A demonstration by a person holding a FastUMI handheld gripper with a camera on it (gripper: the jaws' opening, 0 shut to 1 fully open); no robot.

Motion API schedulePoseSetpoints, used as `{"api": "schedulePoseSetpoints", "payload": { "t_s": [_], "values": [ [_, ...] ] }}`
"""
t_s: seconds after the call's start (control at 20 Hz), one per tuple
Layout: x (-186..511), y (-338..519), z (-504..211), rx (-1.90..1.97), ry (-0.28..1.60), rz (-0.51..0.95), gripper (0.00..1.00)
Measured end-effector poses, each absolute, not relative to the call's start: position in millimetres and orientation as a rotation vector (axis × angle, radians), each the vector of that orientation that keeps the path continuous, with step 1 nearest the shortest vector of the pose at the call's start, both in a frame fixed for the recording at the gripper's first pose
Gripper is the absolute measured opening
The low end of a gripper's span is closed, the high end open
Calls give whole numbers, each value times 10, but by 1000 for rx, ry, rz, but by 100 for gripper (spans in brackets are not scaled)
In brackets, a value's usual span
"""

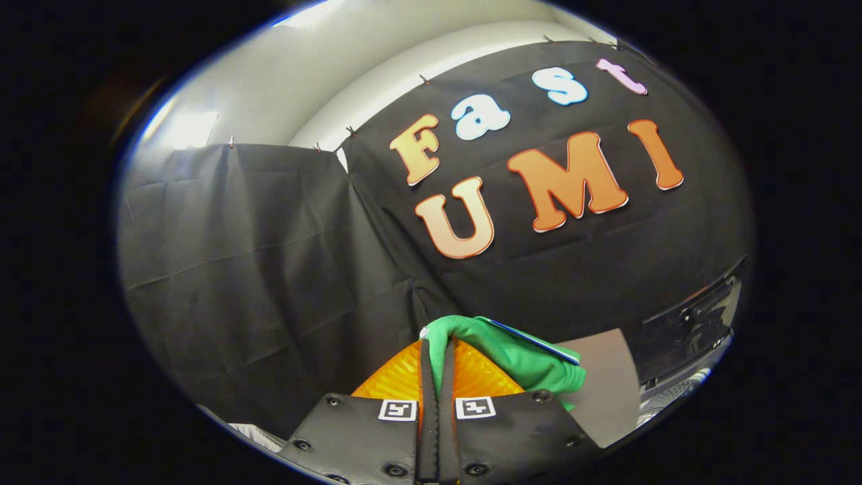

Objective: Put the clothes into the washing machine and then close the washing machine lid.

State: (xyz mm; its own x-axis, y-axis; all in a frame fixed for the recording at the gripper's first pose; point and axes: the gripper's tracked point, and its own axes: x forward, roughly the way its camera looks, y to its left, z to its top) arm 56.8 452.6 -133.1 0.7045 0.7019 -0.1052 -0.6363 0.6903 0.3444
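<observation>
My claw (438, 347) is closed nearly all the way, its two fingers pinching a fold of the green cloth (522, 357), which bunches over the tips and drapes off to the right of them. The claw is raised and pointed at the black cloth wall (269, 256), so the garment hangs in the air rather than resting on anything. Low to the right, beyond the hanging cloth, I can see a grey flat panel (606, 384) and dark machine parts with a perforated metal surface (680, 394), which I take to be the washing machine with its drum, though I cannot tell for sure. What worries me is how little of the cloth I seem to have: only a thin edge sits between the fingers, and most of the weight hangs to one side, so a quick swing could pull it loose before it reaches the opening. If I lower it off-centre, a trailing end could also drape over the rim and get caught when the lid comes down.
</observation>
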Motion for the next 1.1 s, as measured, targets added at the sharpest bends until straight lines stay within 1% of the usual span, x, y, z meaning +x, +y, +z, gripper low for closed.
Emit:
{"api": "schedulePoseSetpoints", "payload": {
  "t_s": [0.15,0.35,0.6,0.8,1.1],
  "values": [
    [645,4080,-990,270,179,681,8],
    [710,3254,-770,229,133,540,8],
    [995,2012,-835,180,108,390,8],
    [1260,1214,-1240,137,143,370,8],
    [1716,517,-2341,142,333,413,8]
  ]
}}
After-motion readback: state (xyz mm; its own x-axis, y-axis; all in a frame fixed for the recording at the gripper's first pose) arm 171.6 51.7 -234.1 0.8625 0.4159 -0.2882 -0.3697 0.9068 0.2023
